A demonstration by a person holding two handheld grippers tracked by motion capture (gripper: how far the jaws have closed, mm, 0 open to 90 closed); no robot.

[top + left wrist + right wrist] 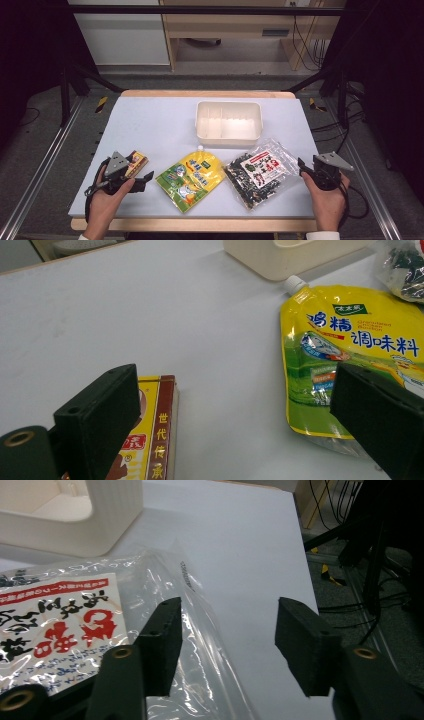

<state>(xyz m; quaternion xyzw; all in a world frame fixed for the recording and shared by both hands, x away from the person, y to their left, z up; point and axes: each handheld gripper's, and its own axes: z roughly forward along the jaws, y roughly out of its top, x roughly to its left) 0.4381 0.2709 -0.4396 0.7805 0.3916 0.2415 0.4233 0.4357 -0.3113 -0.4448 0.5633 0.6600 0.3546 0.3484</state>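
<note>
My left gripper [140, 171] [235, 390] rests low at the table's front left with its jaws wide open and only bare table between them. A small red and yellow box [136, 163] [152, 440] lies partly under its left jaw. The yellow spout pouch [191, 178] [350, 335] lies flat just right of it, partly behind the other jaw. My right gripper [306, 163] [230, 617] is open at the front right. Its left jaw hangs over the edge of a clear bag [257, 172] [75, 630] of dark contents with a red and white label.
A cream divided container [228, 122] [75, 525] [290, 257] stands behind the pouch and bag. The grey mat [150, 120] ends at wooden table edges. Metal rails and cables run past the right side [360, 560].
</note>
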